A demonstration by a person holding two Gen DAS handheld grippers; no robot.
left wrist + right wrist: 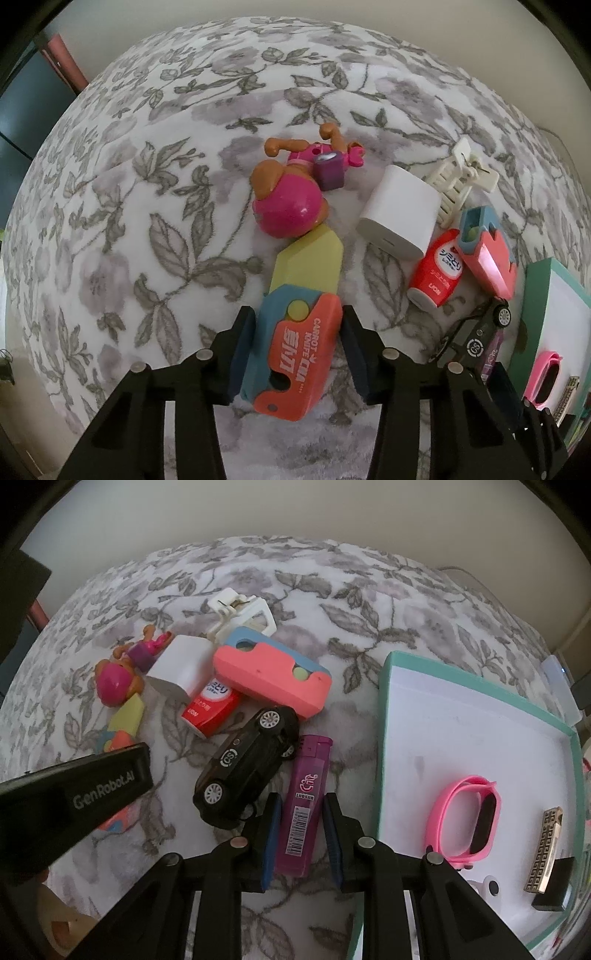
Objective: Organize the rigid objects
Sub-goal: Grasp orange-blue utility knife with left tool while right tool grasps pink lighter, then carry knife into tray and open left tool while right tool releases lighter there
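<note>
Floral fleece blanket [155, 206] covered the whole surface, soft and uneven, with a pale wall behind.

Left gripper [295, 354]: fingers spread either side of the carrot knife toy [295, 350], a gap visible on the right side; not yet pinching. Its yellow blade end touched the pink dog figure [288, 206] just beyond. Risk: lifting or dragging the toy could knock the figure and roll it on its round head.

Right gripper [299, 834]: fingers spread astride the purple lighter [303, 805], apart from it on both sides. The black toy car [247, 764] lay just beside the left finger, tipped onto its side. Risk: closing could catch the car, or press the lighter into the soft pile so it skewed.

Farther on, a red bottle [214, 709], white charger block [177, 668], second coral knife toy [273, 679] and white clip [240, 616] lay piled, touching. The teal tray [476, 686] at right held a pink band [469, 816].
</note>
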